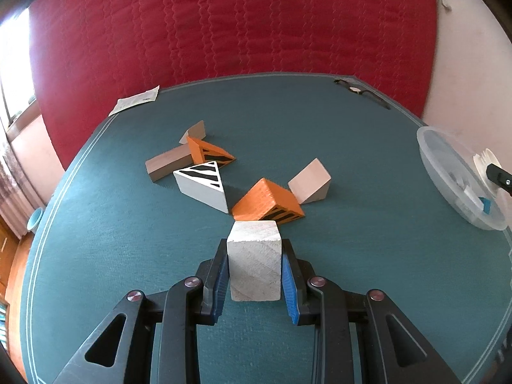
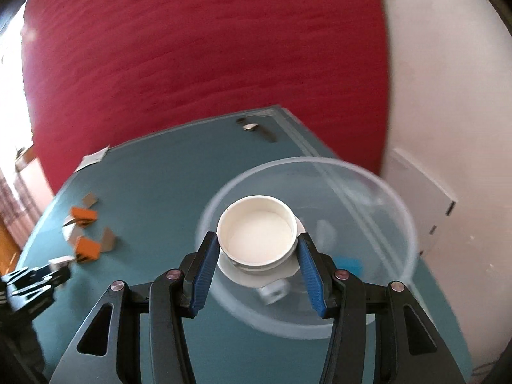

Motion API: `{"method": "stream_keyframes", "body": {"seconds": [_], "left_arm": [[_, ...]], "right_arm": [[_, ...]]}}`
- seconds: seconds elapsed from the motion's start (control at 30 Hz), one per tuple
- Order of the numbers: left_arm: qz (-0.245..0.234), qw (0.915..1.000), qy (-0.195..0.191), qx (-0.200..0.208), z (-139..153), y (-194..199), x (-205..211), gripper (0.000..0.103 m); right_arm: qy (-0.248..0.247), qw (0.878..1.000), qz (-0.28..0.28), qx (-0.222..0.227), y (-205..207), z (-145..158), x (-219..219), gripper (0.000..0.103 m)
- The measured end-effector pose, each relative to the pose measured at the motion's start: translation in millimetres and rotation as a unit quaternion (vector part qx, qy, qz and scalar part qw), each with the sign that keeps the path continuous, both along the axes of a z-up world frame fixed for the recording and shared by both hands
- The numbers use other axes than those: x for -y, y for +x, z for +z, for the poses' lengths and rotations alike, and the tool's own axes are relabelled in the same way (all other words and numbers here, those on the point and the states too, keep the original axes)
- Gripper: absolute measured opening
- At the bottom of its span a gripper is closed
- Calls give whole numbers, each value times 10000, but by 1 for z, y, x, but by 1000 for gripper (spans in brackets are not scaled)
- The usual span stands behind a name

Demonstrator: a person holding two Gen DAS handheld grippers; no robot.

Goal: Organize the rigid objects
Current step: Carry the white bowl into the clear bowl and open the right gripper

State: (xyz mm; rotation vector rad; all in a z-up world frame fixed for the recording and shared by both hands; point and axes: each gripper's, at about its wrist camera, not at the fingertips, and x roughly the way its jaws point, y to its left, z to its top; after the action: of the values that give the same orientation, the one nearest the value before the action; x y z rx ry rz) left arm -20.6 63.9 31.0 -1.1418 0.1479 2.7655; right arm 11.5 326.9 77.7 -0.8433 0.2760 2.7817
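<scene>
Your left tongs (image 1: 256, 265) pinch a pale wooden block (image 1: 254, 259), both blue pads flat on its side faces, the block held above the counter (image 1: 96, 256) near its front edge. Your right tongs (image 2: 259, 252) pinch a white cup (image 2: 256, 235) at its rim, mouth up, over the clear plastic bowl (image 2: 377, 188) that sits by the counter's right edge.

Just beyond the block lies an orange wedge (image 1: 267, 201) with black stripes, a plain wedge (image 1: 308, 180) touching it on the right. Further toward the middle: a white striped wedge (image 1: 203, 185), a second orange wedge (image 1: 208, 153), a long brown block (image 1: 168, 163) and a small plain piece (image 1: 195, 131), clustered and partly touching. A slip of paper (image 1: 136, 100) lies at the far left edge; a dark strap-like item (image 1: 361, 92), too small to identify, lies at the far right corner.

The bowl already holds a small white piece (image 2: 272, 291) and something blue (image 2: 348, 264); both are blurred.

Hazards, as judged from here:
- The cup is gripped only across its rim; a quick swing could tip or slip it, causing it to strike the bowl wall.
- The bowl sits close to the edge; a knock could push it off.
- Bringing the block across while the cup occupies the bowl invites a collision between your two tongs.
</scene>
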Motion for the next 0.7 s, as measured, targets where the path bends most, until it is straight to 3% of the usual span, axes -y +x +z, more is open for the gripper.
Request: {"method": "stream_keyframes", "body": {"seconds": [0.2, 0.43, 0.7], "left_arm": [[-38, 10000, 51, -24, 4, -1, -2, 31], [-119, 9999, 42, 6, 6, 1, -12, 31], [-574, 9982, -128, -121, 17, 3, -55, 31]], "right_arm": [[116, 9989, -444, 6, 3, -5, -24, 52], [241, 9982, -546, 30, 10, -7, -30, 52], [254, 9975, -667, -2, 24, -7, -46, 52]]}}
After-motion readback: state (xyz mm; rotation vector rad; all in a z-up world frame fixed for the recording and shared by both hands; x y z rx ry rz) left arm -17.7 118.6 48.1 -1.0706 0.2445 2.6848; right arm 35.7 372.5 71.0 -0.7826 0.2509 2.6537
